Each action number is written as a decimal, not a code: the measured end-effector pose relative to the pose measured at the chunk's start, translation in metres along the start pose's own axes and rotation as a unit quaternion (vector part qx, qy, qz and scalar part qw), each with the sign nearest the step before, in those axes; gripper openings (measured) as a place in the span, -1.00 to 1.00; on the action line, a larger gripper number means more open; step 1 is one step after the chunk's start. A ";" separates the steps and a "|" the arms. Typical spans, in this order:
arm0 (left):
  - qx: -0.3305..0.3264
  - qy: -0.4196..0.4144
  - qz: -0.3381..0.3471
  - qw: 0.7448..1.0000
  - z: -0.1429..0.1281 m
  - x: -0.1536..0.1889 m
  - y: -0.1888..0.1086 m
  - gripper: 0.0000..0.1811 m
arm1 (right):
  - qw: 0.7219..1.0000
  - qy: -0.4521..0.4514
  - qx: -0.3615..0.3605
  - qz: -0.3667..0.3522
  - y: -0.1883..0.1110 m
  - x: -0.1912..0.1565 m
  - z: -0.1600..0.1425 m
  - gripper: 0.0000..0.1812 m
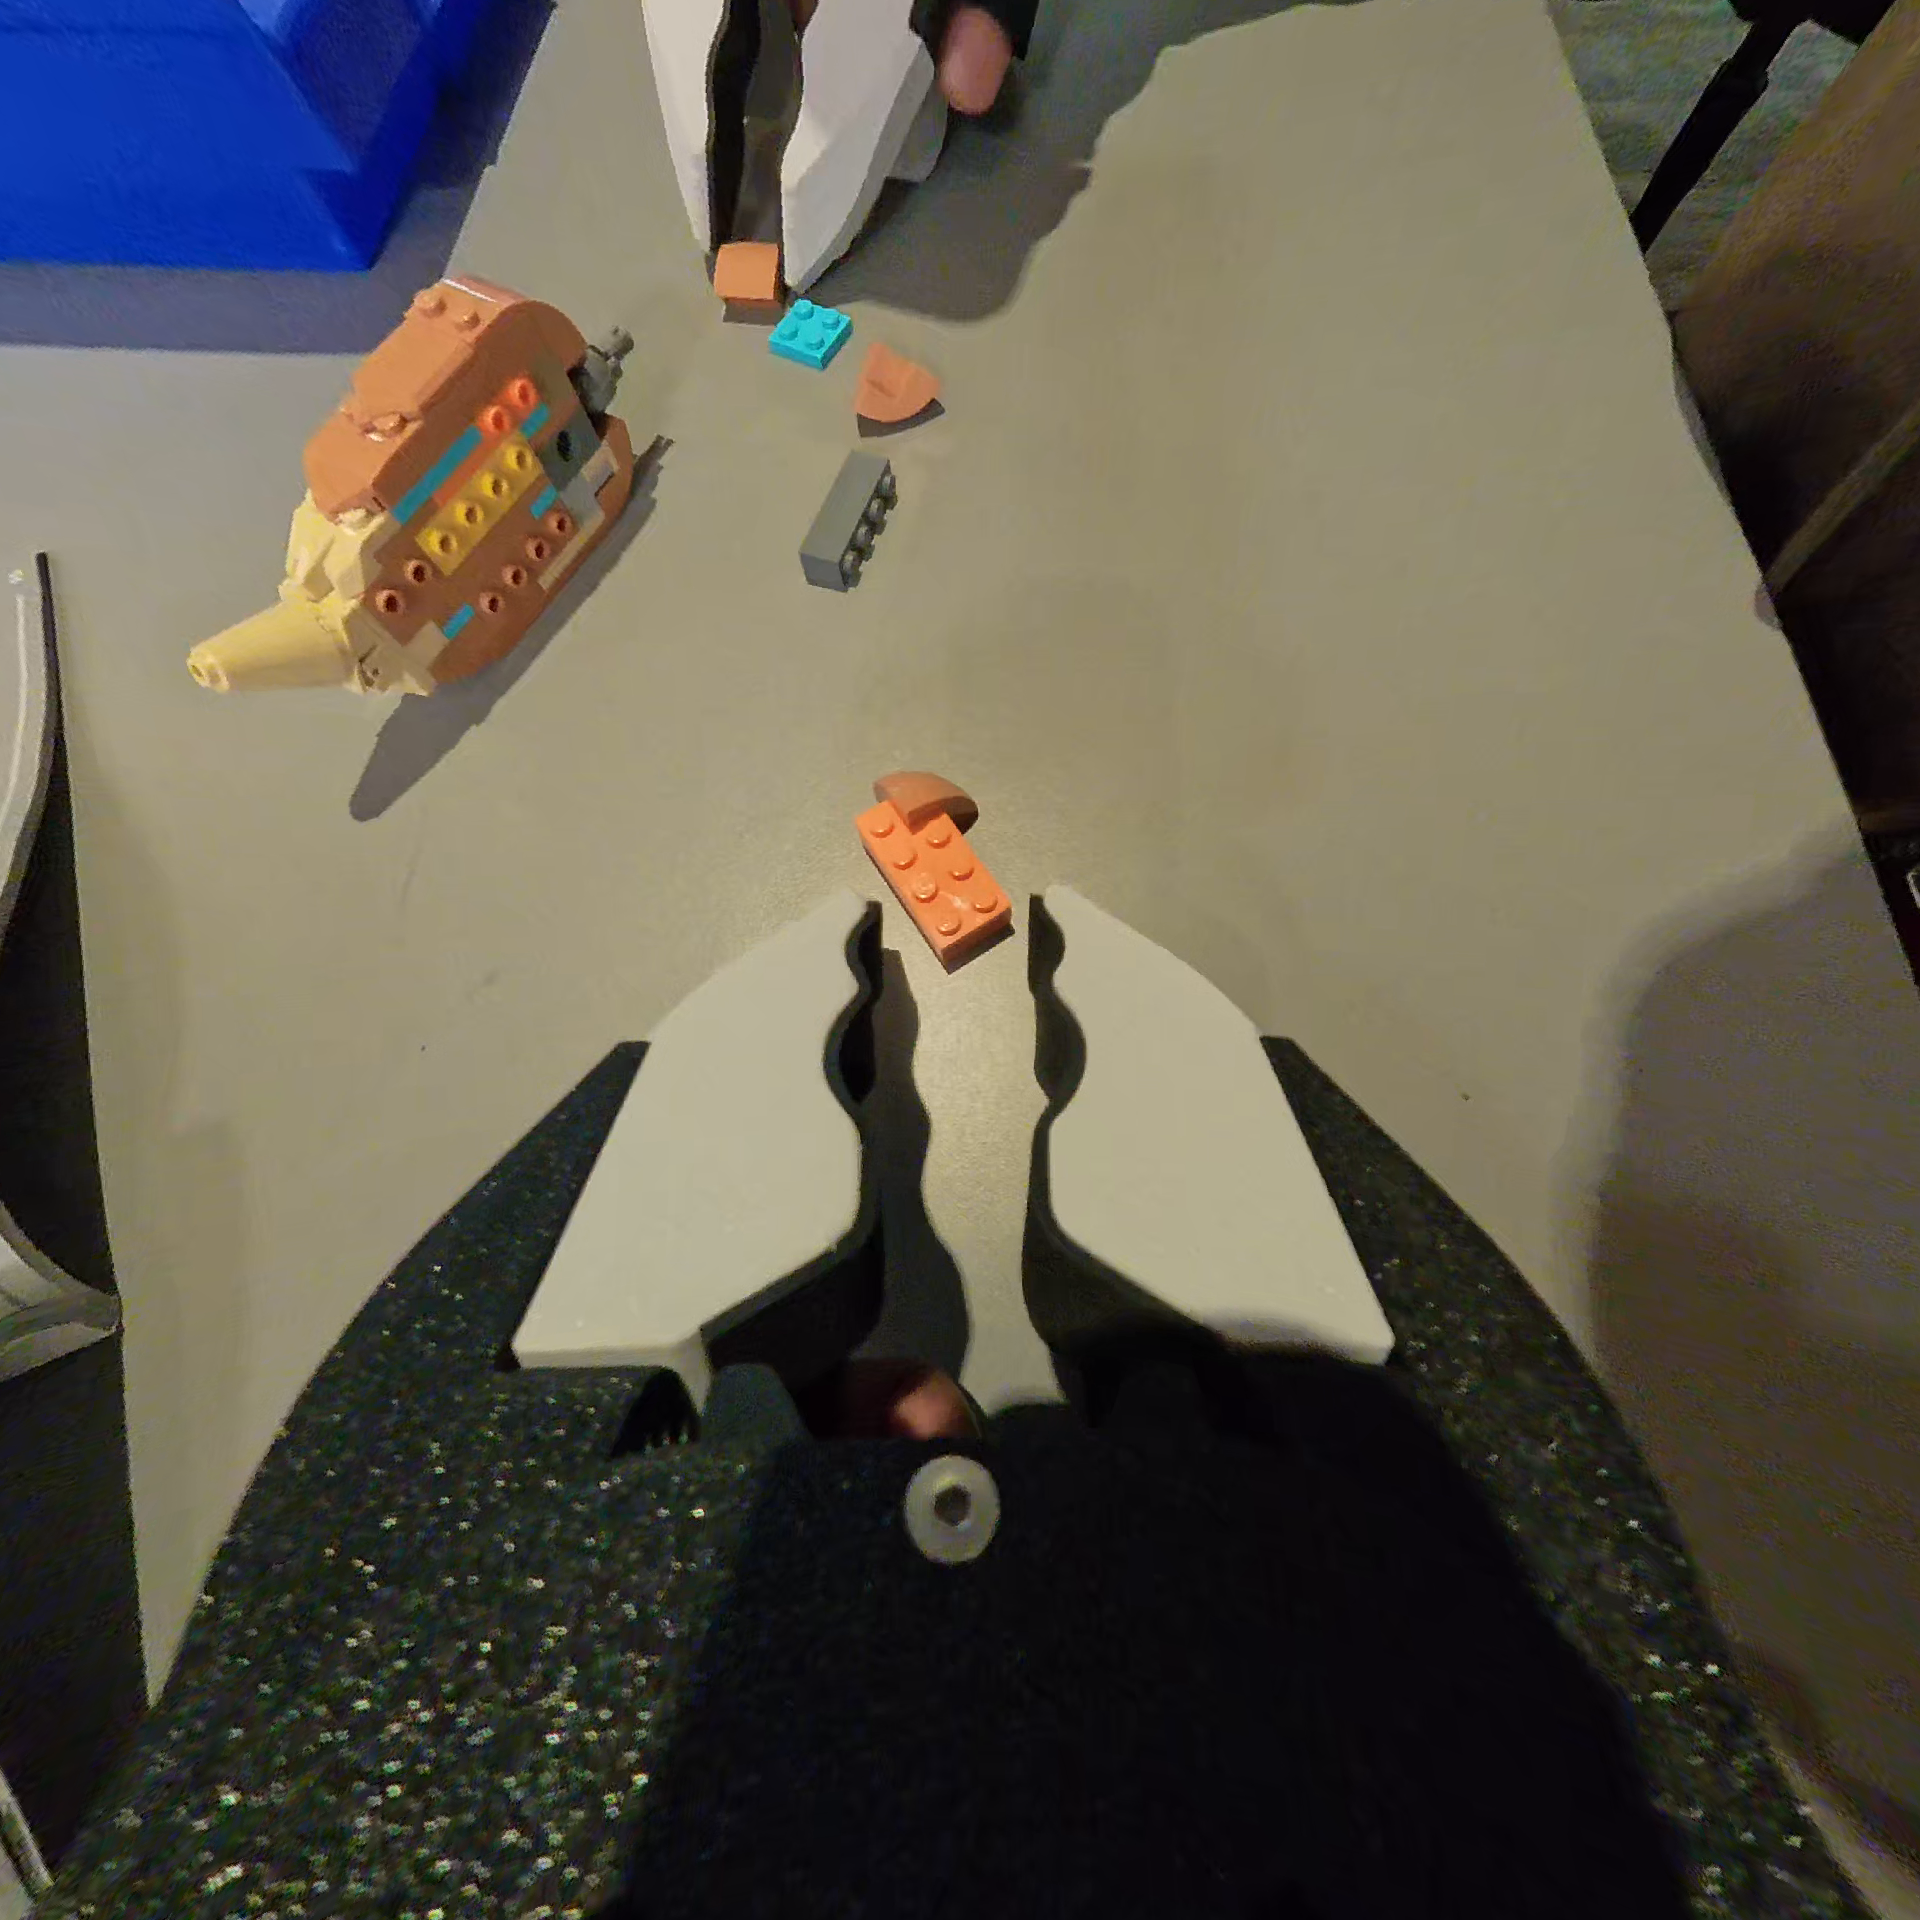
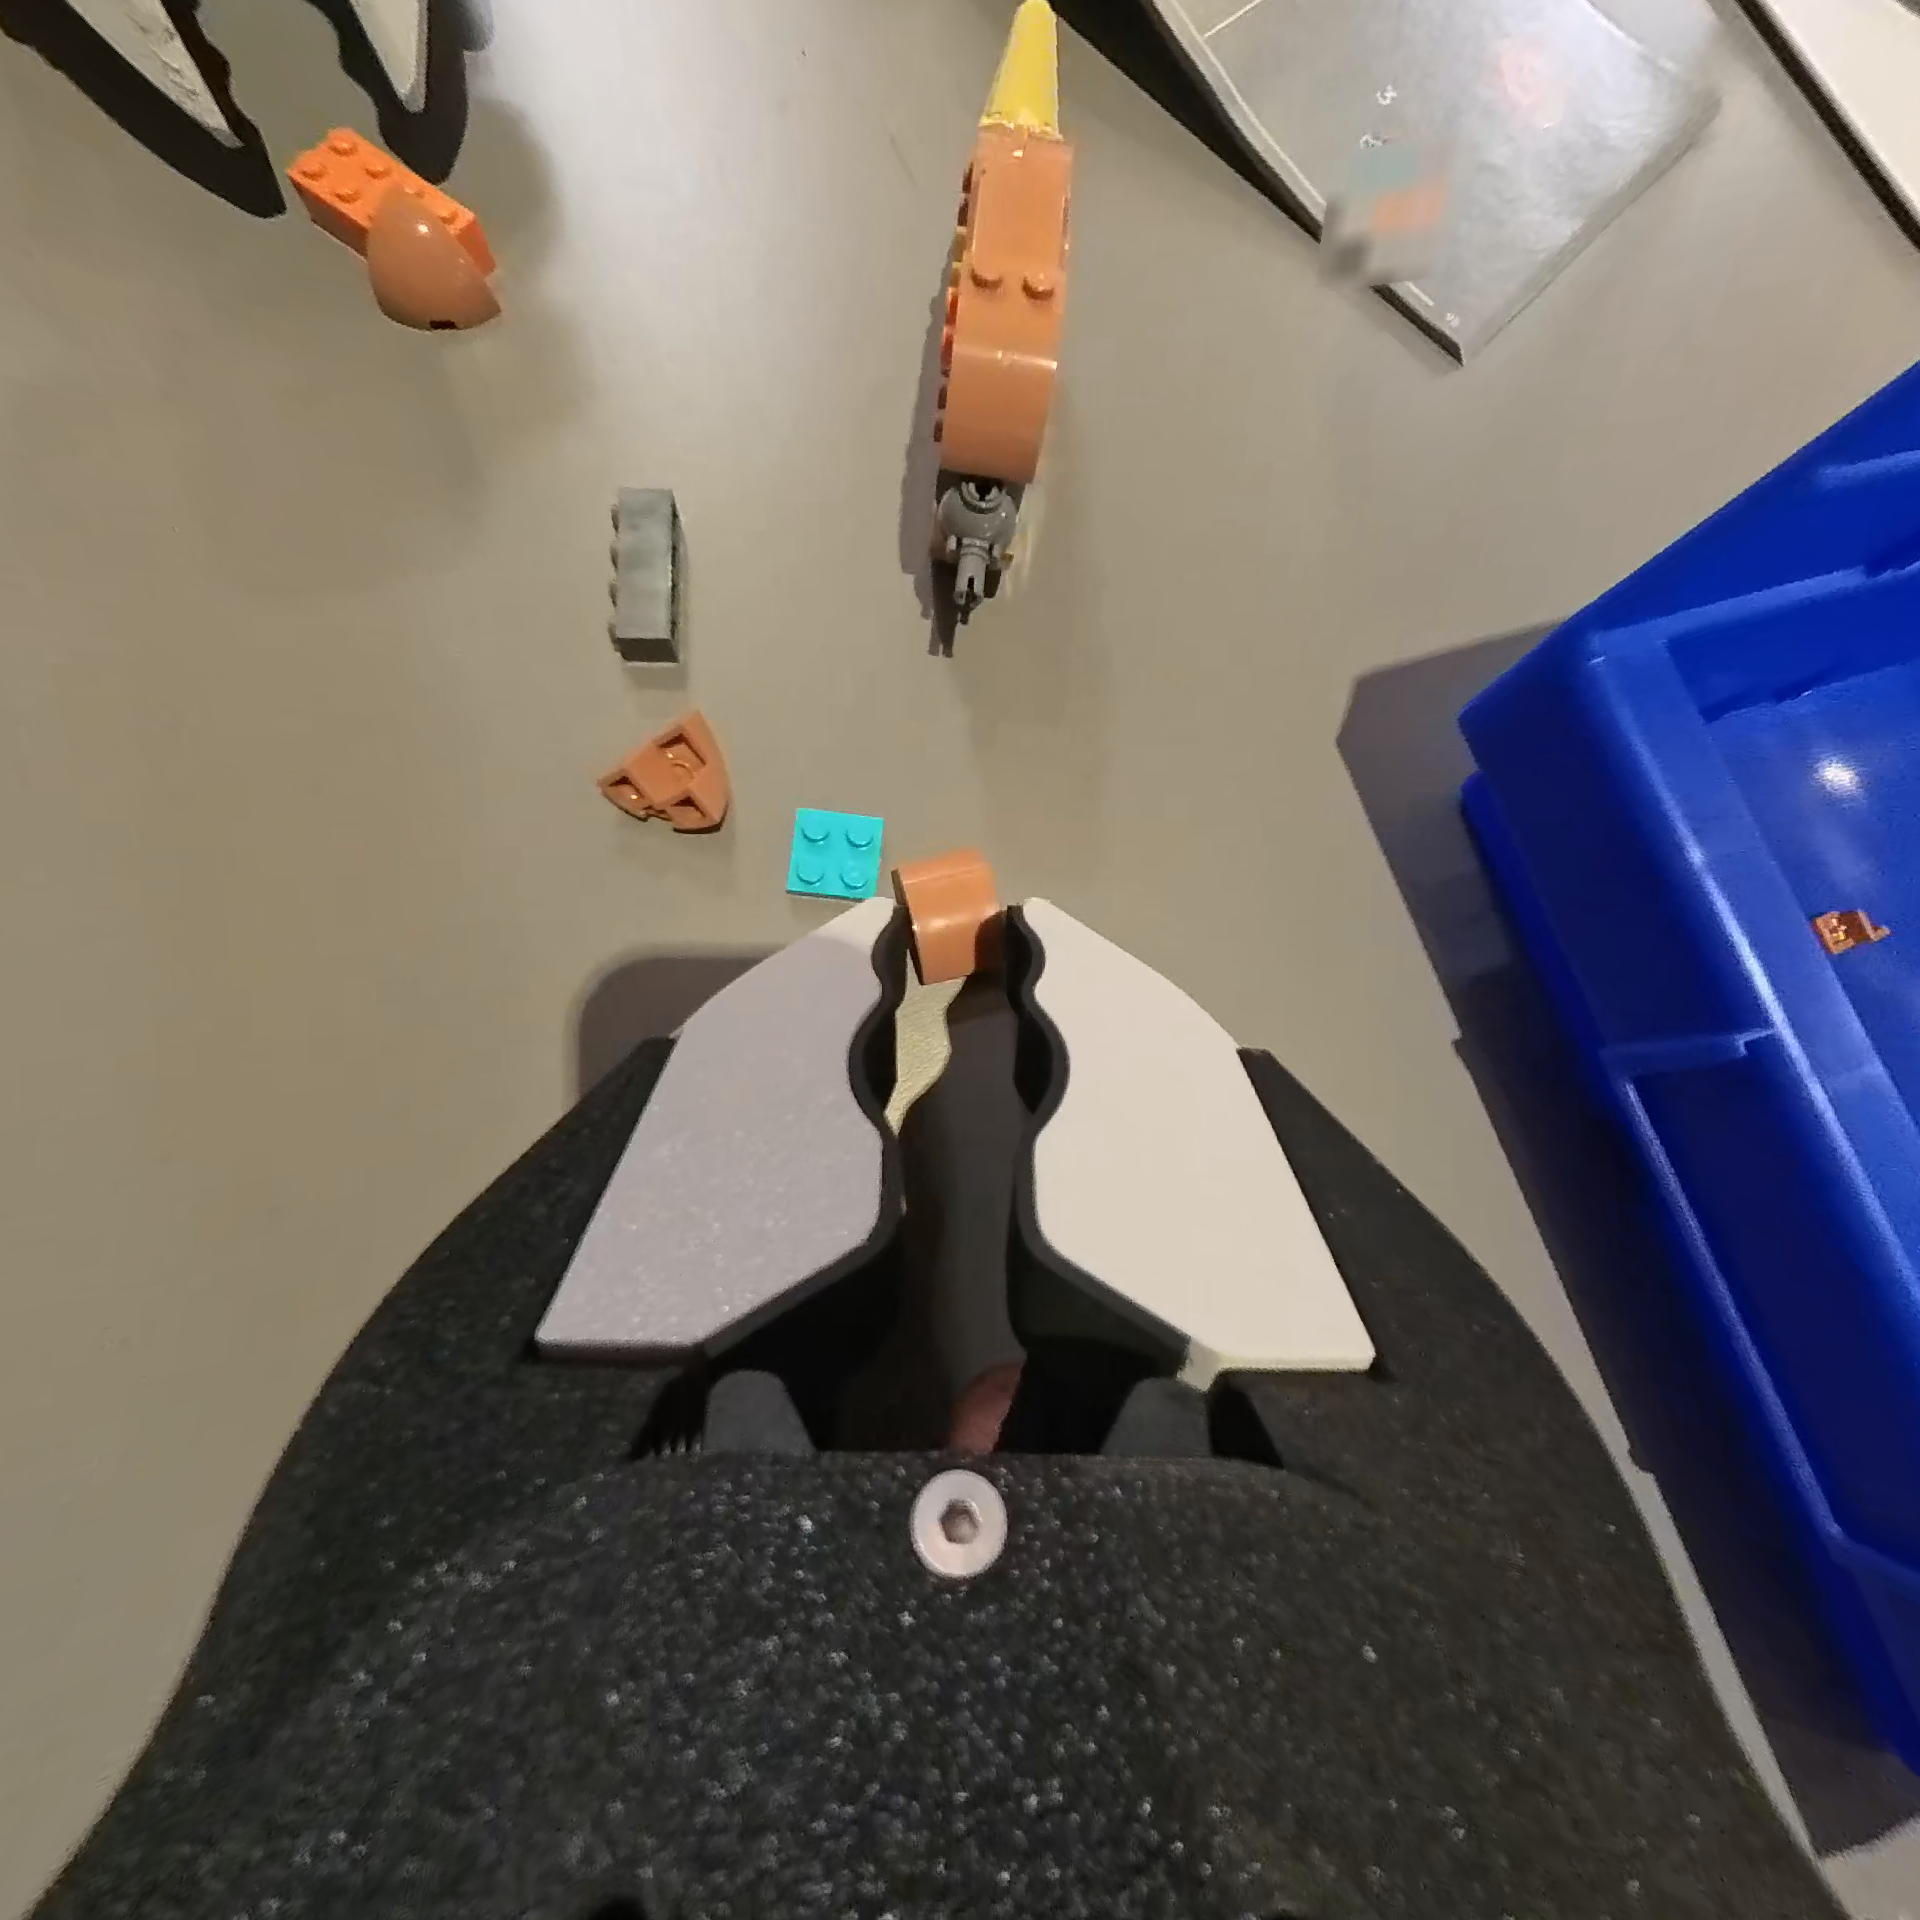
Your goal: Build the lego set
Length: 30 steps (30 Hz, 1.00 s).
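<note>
Lego model [image 1: 436, 499]: we are seeing the half-built brown, tan and orange body lying on its side on the grey table [image 1: 1299, 623], toward the table's far-left part in the left wrist view, its cream cone tip pointing at the near-left edge
Left gripper [image 1: 951, 904]: we are holding it low over the table with its two fingers spread apart and gripping nothing
Orange plate [image 1: 935, 883]: it is lying flat just past our left fingertips, partly between them, with a brown rounded piece [image 1: 925, 798] sitting on its far end
Right gripper [image 2: 951, 920]: we are pinching a small brown curved brick [image 2: 945, 914] at the very tips, the brick sitting tilted between the fingers
Turquoise plate [image 2: 836, 854]: it is lying flat on the table just beside the pinched brick, on its left in the right wrist view
Brown wedge [image 2: 665, 774]: it is resting underside up, near the turquoise plate
Grey brick [image 2: 646, 577]: it is lying on its side between the wedge and the model
Blue bin [image 2: 1714, 935]: it is standing at the table's right side in the right wrist view, beyond the model
Booklet [image 2: 1475, 145]: it is lying open at the far-right corner in the right wrist view
</note>
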<state>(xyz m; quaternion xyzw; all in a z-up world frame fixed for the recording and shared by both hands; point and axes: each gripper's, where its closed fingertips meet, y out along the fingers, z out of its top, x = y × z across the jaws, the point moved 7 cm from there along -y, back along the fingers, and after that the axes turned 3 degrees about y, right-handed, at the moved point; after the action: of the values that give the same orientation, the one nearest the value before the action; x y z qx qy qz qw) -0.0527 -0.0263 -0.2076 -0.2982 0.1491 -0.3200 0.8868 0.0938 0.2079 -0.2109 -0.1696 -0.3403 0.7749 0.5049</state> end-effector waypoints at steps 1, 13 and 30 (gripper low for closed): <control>-0.002 0.000 0.000 1.000 0.000 0.000 0.000 -0.71 | 1.000 0.000 0.000 -0.001 0.000 0.000 0.000 -0.81; -0.012 -0.019 -0.012 1.000 -0.001 0.000 0.002 -0.73 | 0.999 0.021 0.042 -0.003 -0.018 -0.008 0.010 -0.81; -0.030 -0.012 -0.051 0.998 0.008 0.013 0.017 -0.76 | 0.992 0.037 0.117 0.041 -0.013 -0.051 0.037 -0.81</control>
<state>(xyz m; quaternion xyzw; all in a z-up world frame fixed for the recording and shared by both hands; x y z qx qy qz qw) -0.0313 -0.0209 -0.2125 -0.3357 0.1328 -0.3566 0.8617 0.1026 0.1520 -0.1797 -0.1517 -0.2218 0.8226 0.5011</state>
